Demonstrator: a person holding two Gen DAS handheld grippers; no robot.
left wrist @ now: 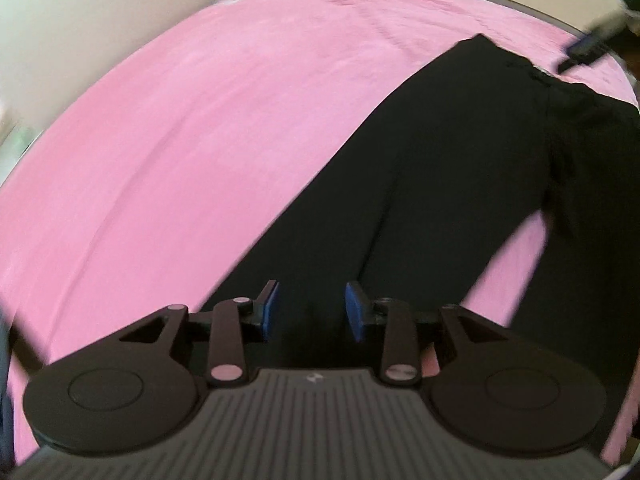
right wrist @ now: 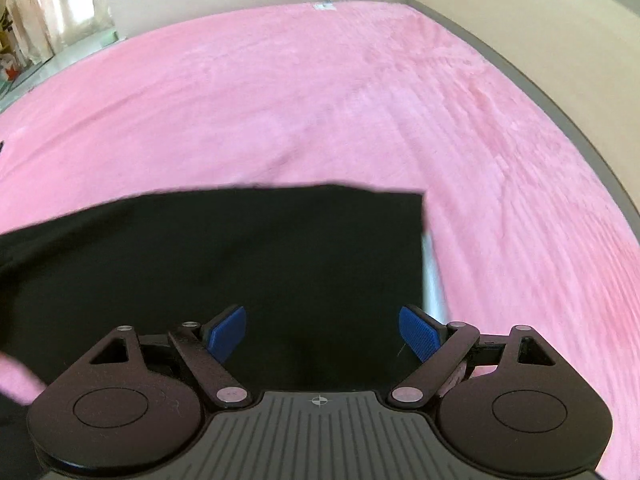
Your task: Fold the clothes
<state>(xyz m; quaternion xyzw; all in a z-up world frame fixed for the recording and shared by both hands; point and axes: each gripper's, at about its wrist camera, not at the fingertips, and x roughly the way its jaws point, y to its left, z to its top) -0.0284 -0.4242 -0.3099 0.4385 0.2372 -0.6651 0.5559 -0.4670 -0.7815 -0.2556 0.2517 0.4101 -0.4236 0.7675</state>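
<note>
A pair of black trousers (left wrist: 440, 168) lies spread on a pink blanket (left wrist: 180, 140). In the left wrist view one leg runs from my left gripper (left wrist: 312, 312) up toward the waistband at the upper right. My left gripper is open, its blue pads (left wrist: 270, 310) hovering over the leg's lower end. In the right wrist view the trousers (right wrist: 240, 264) fill the lower middle, with a straight edge at the top. My right gripper (right wrist: 324, 334) is open wide above the black cloth. The right gripper also shows in the left wrist view (left wrist: 592, 44), at the far upper right.
The pink blanket (right wrist: 320, 100) covers the whole bed. Cream walls (right wrist: 520, 8) border the bed's far and right sides, with a dark bed edge (right wrist: 560, 112) along them. Curtains and a window (right wrist: 52, 12) stand at the upper left.
</note>
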